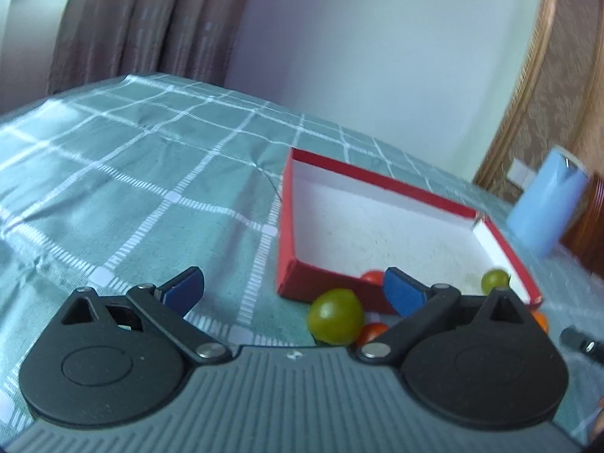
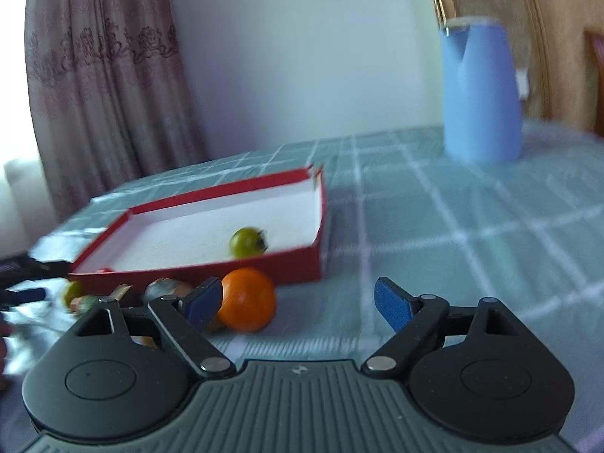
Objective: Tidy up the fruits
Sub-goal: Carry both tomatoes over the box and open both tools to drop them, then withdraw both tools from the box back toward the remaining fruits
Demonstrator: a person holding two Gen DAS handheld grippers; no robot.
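A shallow red box (image 1: 287,234) with a white inside lies on the checked cloth; it also shows in the right wrist view (image 2: 319,226). One green tomato (image 1: 495,280) lies inside it (image 2: 247,242). My left gripper (image 1: 292,294) is open and empty, with a larger green tomato (image 1: 335,315) and a red tomato (image 1: 372,331) just before its right finger, outside the box. Another red one (image 1: 372,276) lies inside by the near wall. My right gripper (image 2: 298,302) is open and empty; an orange tomato (image 2: 247,299) lies by its left finger, outside the box.
A blue jug (image 2: 481,90) stands on the cloth behind and right of the box; it shows in the left wrist view (image 1: 547,200) too. More small fruits (image 2: 79,296) lie left along the box's near wall. The other gripper's tip (image 1: 583,341) shows at right. Curtains and wall stand behind.
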